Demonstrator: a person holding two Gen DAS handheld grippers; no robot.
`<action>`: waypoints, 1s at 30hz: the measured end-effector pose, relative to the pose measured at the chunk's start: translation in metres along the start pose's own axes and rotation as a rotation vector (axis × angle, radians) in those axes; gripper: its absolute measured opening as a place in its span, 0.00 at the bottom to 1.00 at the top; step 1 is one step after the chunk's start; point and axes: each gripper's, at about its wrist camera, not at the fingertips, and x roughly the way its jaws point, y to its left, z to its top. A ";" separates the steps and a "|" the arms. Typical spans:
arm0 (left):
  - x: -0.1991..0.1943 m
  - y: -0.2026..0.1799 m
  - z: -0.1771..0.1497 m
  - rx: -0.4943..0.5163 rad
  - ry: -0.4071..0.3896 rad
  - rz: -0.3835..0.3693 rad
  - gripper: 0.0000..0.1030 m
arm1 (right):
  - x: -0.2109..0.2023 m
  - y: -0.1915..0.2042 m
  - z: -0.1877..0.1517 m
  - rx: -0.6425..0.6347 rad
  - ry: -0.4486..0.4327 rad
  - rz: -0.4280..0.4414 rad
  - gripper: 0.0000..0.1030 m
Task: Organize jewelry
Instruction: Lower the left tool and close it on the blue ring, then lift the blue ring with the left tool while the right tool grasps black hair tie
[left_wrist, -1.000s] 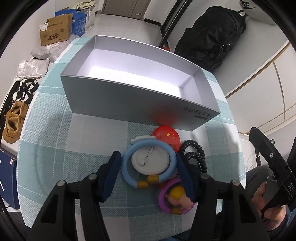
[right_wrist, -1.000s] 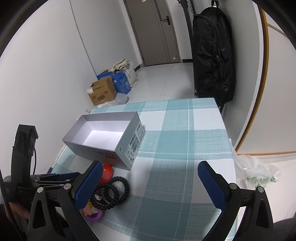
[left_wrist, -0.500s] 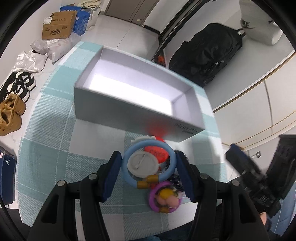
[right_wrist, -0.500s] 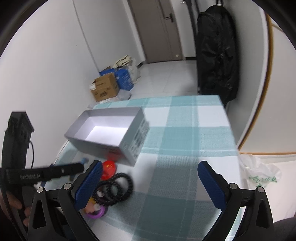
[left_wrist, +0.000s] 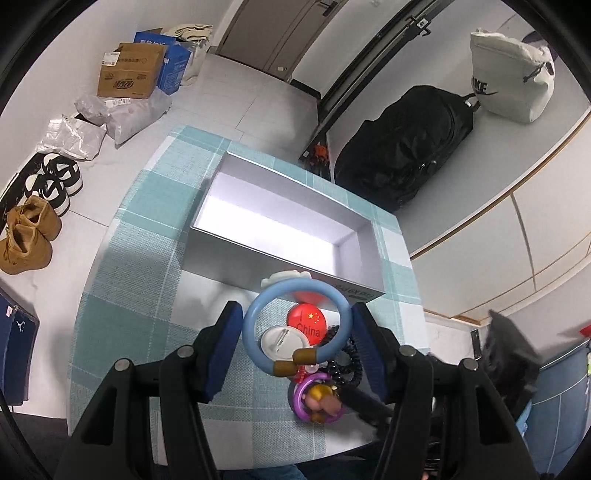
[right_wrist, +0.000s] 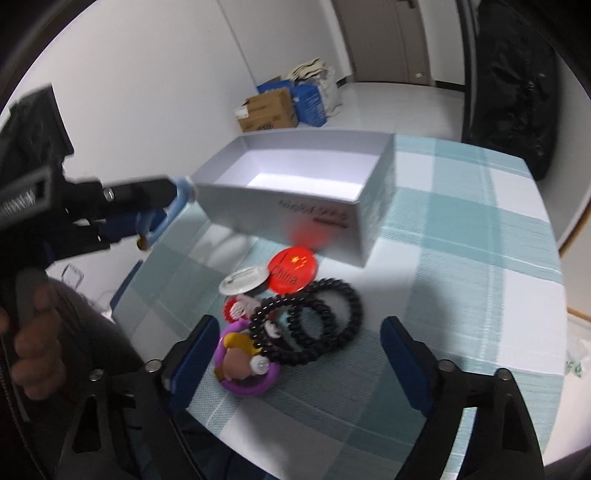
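Left claw (left_wrist: 297, 339): clenched on the blue bracelet (left_wrist: 255, 314), its two blue pads pressing the ring from either side.
What has changed: a second ago the bracelet lay flat on the desk (left_wrist: 147, 206) around the white badge (left_wrist: 279, 341); now it hangs in the air, and badge and desk show through the hoop. From the right wrist view the ring sits just beside the box's near corner, at about rim height.
What that means: my reading is that the pick is done and the carry to the grey box (left_wrist: 236, 258) is under way; the drop is not yet made, since the box's floor is bare.
Right claw (right_wrist: 295, 354): released, jaws wide, holding nothing. It has swung down toward the remaining pile and now hovers low, framing the trinkets.
Still on the desk: the white badge, touching the red China badge (right_wrist: 290, 271); two black coil hair ties (right_wrist: 314, 317) overlapping each other; a purple ring with a small figure (right_wrist: 242, 369) nearest the right claw; some small red-and-white piece beneath them, too blurred to name.
In the way: the box's near wall stands between the bracelet and the inside, so the ring probably needs lifting over the rim. The two claws work close together by the pile.
Around: backpack (left_wrist: 402, 147) against the wall, cardboard cartons (left_wrist: 129, 72) and shoes (left_wrist: 55, 181) on the floor.
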 end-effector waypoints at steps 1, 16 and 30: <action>0.000 0.000 0.001 -0.001 -0.003 -0.003 0.54 | 0.003 0.002 -0.001 -0.005 0.006 -0.001 0.80; -0.004 0.003 0.004 -0.005 0.011 -0.029 0.37 | 0.004 0.007 -0.007 -0.041 -0.006 -0.055 0.45; 0.029 -0.003 -0.005 0.040 0.131 0.063 0.40 | -0.016 -0.004 0.000 0.040 -0.057 -0.013 0.41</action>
